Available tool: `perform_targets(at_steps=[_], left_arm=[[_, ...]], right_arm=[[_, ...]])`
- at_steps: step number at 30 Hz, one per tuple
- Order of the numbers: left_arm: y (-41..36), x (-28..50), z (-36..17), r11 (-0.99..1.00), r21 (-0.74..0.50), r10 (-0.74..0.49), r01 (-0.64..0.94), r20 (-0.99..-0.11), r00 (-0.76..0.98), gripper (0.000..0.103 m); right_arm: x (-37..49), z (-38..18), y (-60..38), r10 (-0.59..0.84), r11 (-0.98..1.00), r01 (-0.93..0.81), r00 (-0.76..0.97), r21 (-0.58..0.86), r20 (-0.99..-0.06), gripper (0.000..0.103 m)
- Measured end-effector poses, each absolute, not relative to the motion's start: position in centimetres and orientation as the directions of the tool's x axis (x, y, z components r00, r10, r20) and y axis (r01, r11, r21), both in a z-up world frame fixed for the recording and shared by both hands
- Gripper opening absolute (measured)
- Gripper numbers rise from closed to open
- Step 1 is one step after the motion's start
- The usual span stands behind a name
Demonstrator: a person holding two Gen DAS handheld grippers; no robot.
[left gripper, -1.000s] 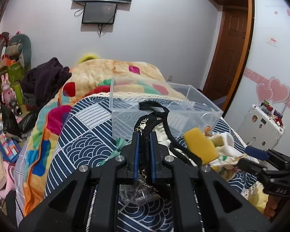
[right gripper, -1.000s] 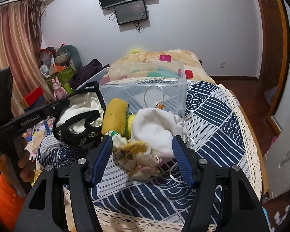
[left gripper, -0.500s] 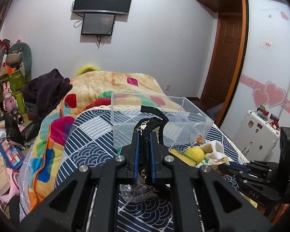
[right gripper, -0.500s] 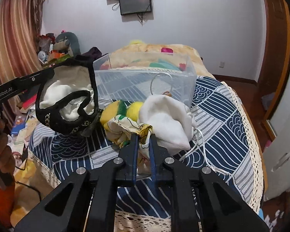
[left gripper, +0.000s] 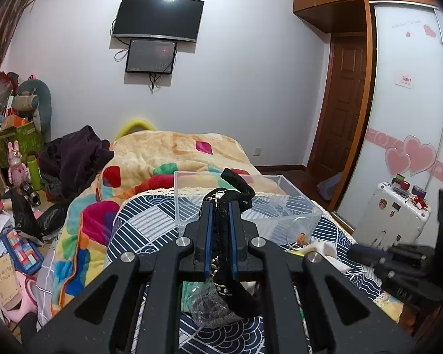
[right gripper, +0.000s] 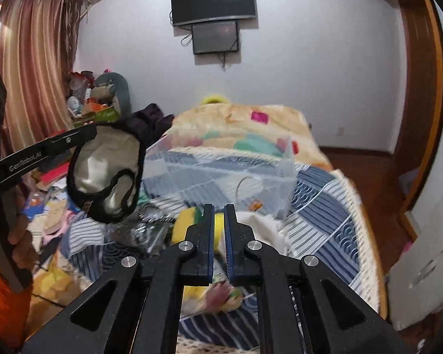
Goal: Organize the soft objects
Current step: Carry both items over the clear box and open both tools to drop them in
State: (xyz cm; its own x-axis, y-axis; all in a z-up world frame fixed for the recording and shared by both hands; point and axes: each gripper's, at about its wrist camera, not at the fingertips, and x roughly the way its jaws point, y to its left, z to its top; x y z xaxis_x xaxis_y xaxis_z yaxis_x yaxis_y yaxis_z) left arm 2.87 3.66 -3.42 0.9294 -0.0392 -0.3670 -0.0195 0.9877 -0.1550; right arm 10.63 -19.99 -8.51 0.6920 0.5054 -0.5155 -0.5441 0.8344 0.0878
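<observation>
My left gripper [left gripper: 220,206] is shut on a black-trimmed cream garment [left gripper: 234,181] and holds it up in the air; in the right wrist view the garment [right gripper: 106,171] hangs from the left gripper at the left. My right gripper [right gripper: 219,209] is shut on a patterned yellow cloth [right gripper: 218,295] that hangs under its fingers. A clear plastic bin [left gripper: 277,206] stands on the bed ahead, also in the right wrist view [right gripper: 227,174]. A yellow sponge [right gripper: 189,227] and a white cloth [right gripper: 265,230] lie on the blue patterned bedspread [right gripper: 325,206] before the bin.
A colourful blanket [left gripper: 174,153] covers the far bed. Dark clothes [left gripper: 73,156] and floor clutter [left gripper: 11,236] lie at the left. A white suitcase [left gripper: 395,218] stands at the right by the wardrobe. A crumpled plastic bag [left gripper: 209,306] lies under the left gripper.
My right gripper closed on the patterned cloth and lifted it off the pile. My left gripper rose with the garment still in it.
</observation>
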Motion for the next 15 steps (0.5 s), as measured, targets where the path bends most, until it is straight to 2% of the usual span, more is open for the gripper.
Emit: perform_targets(at_steps=[2, 4, 5, 8, 11, 15], left_arm=[[3.7, 2.8, -3.6, 0.987, -0.157, -0.041, -0.020, -0.375, 0.926, 0.009], [3.7, 2.7, -3.8, 0.987, -0.158, -0.042, -0.021, -0.381, 0.923, 0.009], [3.8, 2.7, -4.0, 0.987, -0.160, -0.043, -0.020, -0.383, 0.923, 0.009], [3.8, 2.7, -4.2, 0.986, -0.164, -0.046, -0.021, -0.391, 0.919, 0.009], [3.7, 2.7, -4.4, 0.986, -0.164, -0.049, -0.018, -0.396, 0.917, 0.009], [3.7, 2.7, -4.5, 0.987, -0.161, -0.050, -0.016, -0.395, 0.917, 0.009]], right_arm=[[10.8, -9.6, -19.9, 0.511, 0.827, -0.552, 0.656, 0.108, -0.556, 0.014], [10.6, -10.8, -19.5, 0.507, 0.823, -0.556, 0.629, 0.115, -0.590, 0.039], [10.4, -11.5, -19.4, 0.505, 0.821, -0.560, 0.619, 0.112, -0.602, 0.044], [10.1, -13.5, -18.9, 0.497, 0.809, -0.578, 0.572, 0.108, -0.653, 0.047], [10.3, -15.3, -18.5, 0.488, 0.811, -0.570, 0.533, 0.133, -0.691, 0.058], [10.8, -16.8, -18.1, 0.468, 0.815, -0.564, 0.503, 0.134, -0.727, 0.059]])
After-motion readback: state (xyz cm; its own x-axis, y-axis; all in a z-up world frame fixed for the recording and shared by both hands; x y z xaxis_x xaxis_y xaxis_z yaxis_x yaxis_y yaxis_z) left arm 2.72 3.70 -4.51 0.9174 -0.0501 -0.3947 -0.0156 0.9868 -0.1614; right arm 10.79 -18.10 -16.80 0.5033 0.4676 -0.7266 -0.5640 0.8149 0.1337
